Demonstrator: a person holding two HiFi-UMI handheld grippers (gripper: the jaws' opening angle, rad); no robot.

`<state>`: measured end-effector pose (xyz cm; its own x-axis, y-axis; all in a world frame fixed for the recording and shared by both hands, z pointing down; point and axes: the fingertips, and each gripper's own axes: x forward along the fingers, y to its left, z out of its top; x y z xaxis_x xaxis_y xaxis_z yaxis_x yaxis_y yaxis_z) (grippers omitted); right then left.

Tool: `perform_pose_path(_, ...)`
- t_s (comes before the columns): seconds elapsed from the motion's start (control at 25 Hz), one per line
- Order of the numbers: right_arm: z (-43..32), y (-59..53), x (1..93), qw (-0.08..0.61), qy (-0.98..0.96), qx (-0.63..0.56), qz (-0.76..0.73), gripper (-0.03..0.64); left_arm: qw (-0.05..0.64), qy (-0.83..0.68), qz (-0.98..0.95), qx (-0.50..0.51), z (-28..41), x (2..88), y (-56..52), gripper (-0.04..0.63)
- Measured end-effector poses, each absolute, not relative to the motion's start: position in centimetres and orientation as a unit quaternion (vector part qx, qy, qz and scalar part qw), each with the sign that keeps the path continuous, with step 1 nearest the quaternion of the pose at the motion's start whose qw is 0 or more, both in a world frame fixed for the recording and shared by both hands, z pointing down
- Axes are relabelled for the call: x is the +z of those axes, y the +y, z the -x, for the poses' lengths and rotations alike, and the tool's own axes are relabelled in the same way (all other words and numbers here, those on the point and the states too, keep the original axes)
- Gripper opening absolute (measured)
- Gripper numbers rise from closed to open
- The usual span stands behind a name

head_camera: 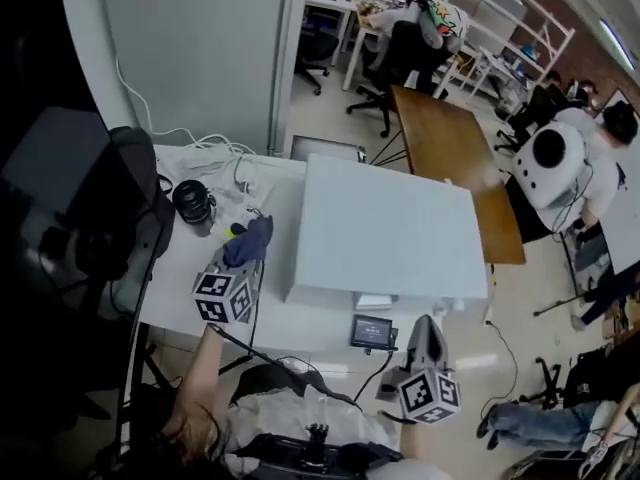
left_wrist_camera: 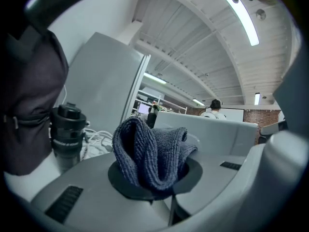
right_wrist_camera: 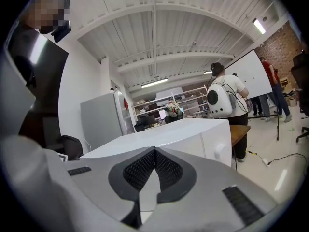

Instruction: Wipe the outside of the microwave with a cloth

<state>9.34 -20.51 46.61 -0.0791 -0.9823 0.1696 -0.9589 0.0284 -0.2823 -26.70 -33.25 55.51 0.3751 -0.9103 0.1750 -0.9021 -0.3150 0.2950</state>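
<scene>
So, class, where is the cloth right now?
Head view: the cloth is pinched in the left gripper, left of the microwave, near the black flask.

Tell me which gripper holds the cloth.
The left gripper, jaws shut on the blue cloth; the right gripper has its jaws together on nothing.

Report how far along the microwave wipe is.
Done: the dark blue ribbed cloth is picked up, pinched in the left claw. In hand: that claw holds it beside the white box-shaped microwave, at its left side, apparently not touching. The right claw is shut and empty near the front. Left: all the wiping, as far as shows.
</scene>
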Motion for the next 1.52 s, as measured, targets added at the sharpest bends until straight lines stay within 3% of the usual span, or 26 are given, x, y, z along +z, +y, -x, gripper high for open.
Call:
perform_pose_path(0.52, -7.7, -21.5, 46.8, 0.018, 0.765, -0.169, 0.621, 0.023, 0.233, -0.549, -0.803, 0.001, 22.1, 60.6, -22.7, 0.052)
perform_pose_path(1.52, -11.2, -21.3, 47.5, 0.063, 0.702, -0.174, 0.687, 0.023, 0.204, -0.512, -0.833, 0.051, 21.0, 63.6, -36.3, 0.052)
